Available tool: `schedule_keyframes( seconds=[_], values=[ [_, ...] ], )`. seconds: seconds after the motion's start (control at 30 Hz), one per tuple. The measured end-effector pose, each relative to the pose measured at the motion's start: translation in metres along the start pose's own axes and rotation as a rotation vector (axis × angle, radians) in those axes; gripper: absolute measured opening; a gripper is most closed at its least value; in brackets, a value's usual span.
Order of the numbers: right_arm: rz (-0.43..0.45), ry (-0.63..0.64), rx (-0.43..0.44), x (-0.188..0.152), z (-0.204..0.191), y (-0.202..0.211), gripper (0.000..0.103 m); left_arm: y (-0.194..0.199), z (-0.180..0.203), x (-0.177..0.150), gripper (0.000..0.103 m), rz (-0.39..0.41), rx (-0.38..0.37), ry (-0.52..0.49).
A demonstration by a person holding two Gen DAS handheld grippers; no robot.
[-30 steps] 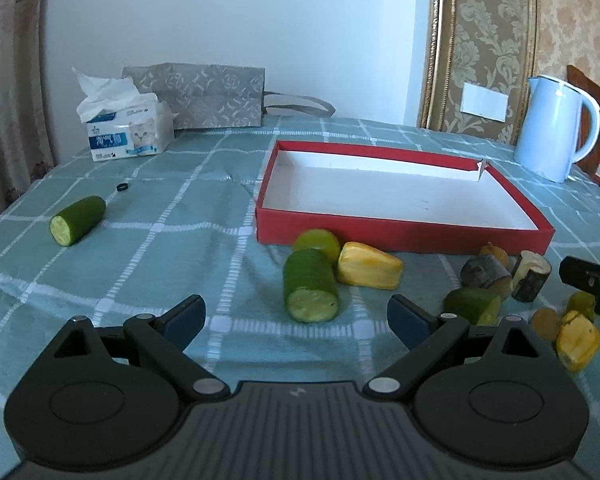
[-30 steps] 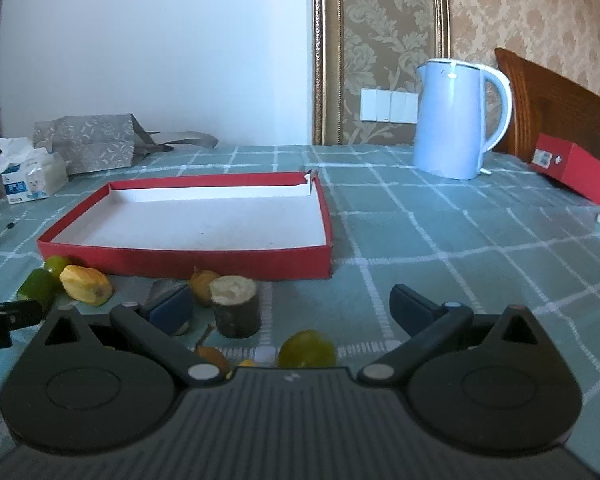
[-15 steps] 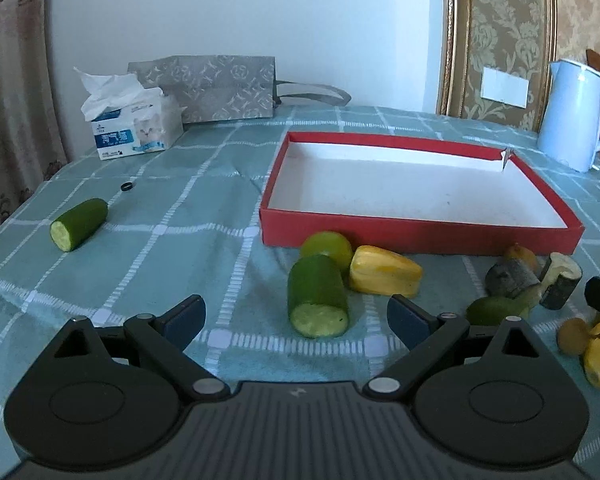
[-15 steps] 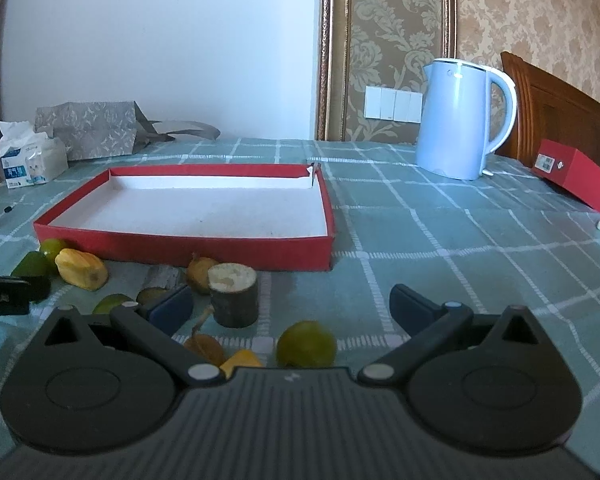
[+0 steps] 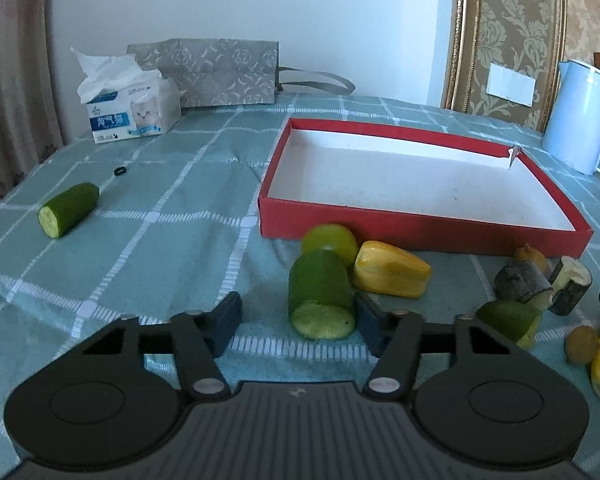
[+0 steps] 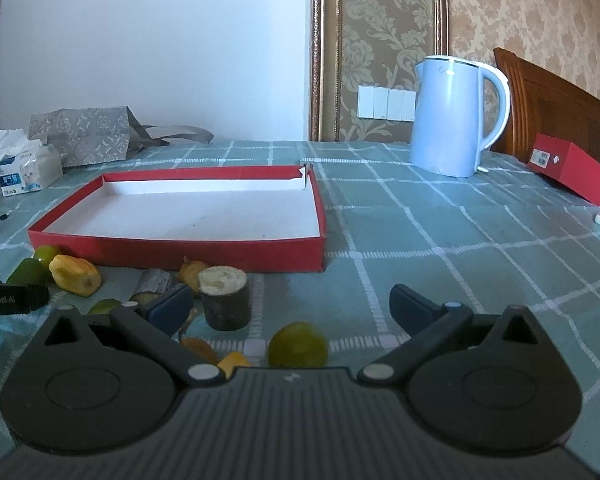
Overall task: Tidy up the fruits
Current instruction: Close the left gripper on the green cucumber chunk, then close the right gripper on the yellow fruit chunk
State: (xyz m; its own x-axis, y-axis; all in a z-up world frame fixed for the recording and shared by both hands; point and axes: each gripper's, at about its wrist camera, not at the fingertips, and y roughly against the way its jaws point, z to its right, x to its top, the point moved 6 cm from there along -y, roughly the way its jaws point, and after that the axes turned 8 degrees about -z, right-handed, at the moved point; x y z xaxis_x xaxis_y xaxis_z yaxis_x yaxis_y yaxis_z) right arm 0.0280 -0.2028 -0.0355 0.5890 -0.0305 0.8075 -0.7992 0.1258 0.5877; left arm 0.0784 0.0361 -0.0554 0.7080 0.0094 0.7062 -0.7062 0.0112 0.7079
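Note:
An empty red tray point(image 5: 420, 232) point(image 6: 180, 246) with a white floor lies mid-table. In front of it lie a cut cucumber piece point(image 5: 320, 300), a green round fruit point(image 5: 332, 236), a yellow fruit point(image 5: 392, 270) point(image 6: 75, 275), dark stubs point(image 5: 524, 284) point(image 6: 224, 298) and more fruit. My left gripper point(image 5: 296, 324) is open, its fingers either side of the cucumber piece, its right finger close against it. My right gripper point(image 6: 292, 308) is open above a green lime point(image 6: 298, 346).
A second cucumber piece point(image 5: 69, 210) lies far left. A tissue box point(image 5: 130, 110), a grey bag point(image 5: 220, 72), a blue kettle point(image 6: 456, 116) and a red box point(image 6: 572, 168) stand around the table's edges. A small black ring point(image 5: 120, 170) lies on the cloth.
My left gripper has moved forward to the cucumber piece and its fingers have narrowed around it. My right gripper has barely shifted and stays open.

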Motion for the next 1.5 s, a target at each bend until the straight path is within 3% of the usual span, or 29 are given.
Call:
schedule_keyframes(
  seconds=[0.17,0.3,0.53,0.7,0.8,0.9,0.97,1.03,1.27,1.5],
  values=[
    [0.008,0.009,-0.007,0.0,-0.001,0.0,0.103,0.001,0.008,0.0,0.033,0.013,-0.023,-0.028],
    [0.035,0.021,-0.04,0.002,0.004,0.003,0.103,0.001,0.013,-0.001,0.033,0.034,0.0,-0.056],
    [0.07,0.003,-0.062,0.009,0.04,0.019,0.103,0.01,0.005,-0.003,0.033,0.087,-0.027,-0.009],
    [-0.012,-0.009,0.072,0.002,0.067,0.023,0.103,0.013,-0.004,-0.003,0.033,0.107,-0.045,0.025],
    [-0.054,0.009,0.171,-0.007,0.062,0.027,0.103,0.011,-0.007,-0.004,0.033,0.095,-0.052,0.037],
    [-0.054,0.053,0.215,-0.013,0.048,0.036,0.103,0.011,-0.01,-0.005,0.033,0.091,-0.058,0.043],
    [-0.056,0.112,0.213,-0.018,0.033,0.041,0.099,0.01,-0.011,-0.006,0.033,0.088,-0.061,0.049],
    [-0.073,0.158,0.227,-0.024,0.019,0.043,0.085,0.009,-0.012,-0.006,0.033,0.081,-0.066,0.053],
    [-0.136,0.241,0.267,-0.037,-0.013,0.03,0.056,0.01,-0.01,-0.007,0.033,0.081,-0.08,0.047],
    [-0.183,0.207,0.274,-0.034,-0.007,0.012,0.045,0.009,-0.011,-0.008,0.033,0.076,-0.094,0.047]
  ],
)
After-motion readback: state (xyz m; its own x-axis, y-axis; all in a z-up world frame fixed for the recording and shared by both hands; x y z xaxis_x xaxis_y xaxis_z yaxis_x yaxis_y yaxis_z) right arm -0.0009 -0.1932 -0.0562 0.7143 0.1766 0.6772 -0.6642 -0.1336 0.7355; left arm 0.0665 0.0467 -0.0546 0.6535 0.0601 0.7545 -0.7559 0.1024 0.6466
